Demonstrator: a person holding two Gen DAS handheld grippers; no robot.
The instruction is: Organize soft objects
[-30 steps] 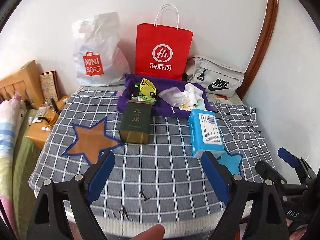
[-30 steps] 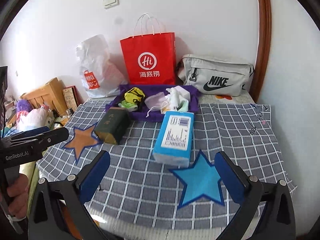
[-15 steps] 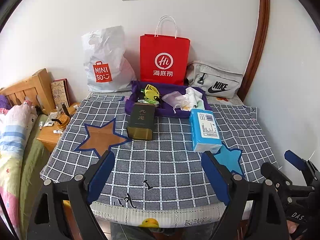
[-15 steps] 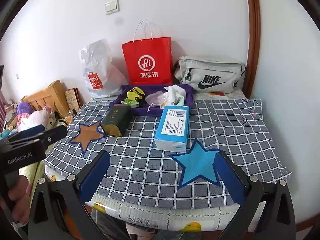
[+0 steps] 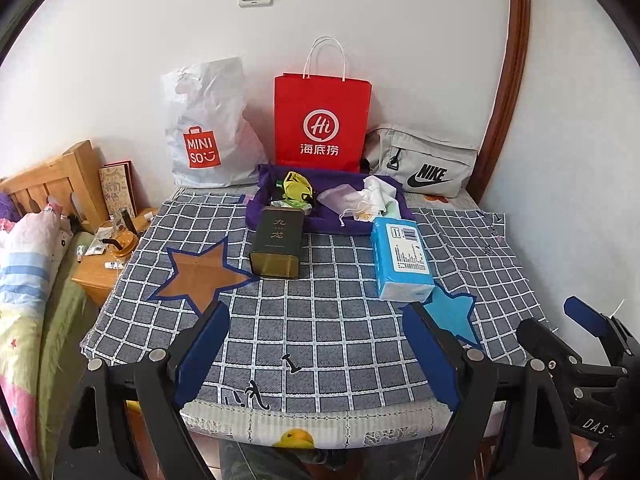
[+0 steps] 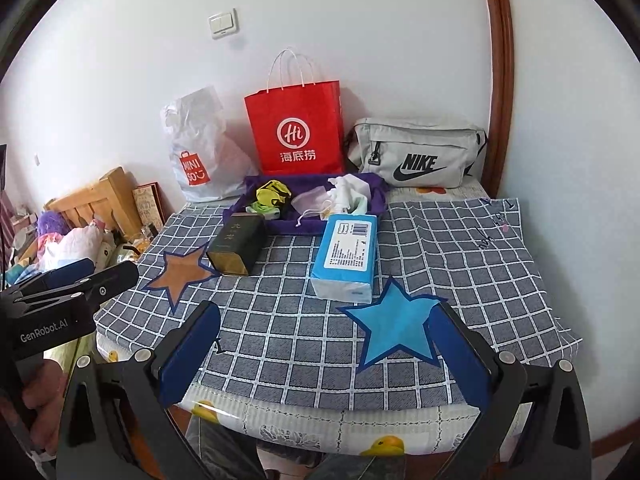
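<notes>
On checked cloth (image 5: 320,320): tin (image 5: 276,242), tissue pack (image 5: 402,262); both grippers (image 5: 316,356) (image 6: 320,356) released, empty.

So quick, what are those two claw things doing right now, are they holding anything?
Left gripper: open, holding nothing, hovering over the checked cloth.
Right gripper: open, holding nothing.

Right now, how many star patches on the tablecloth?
2. The brown star lies left of the dark tea tin; the blue star lies just in front of the blue tissue pack. None looks hidden.
</notes>
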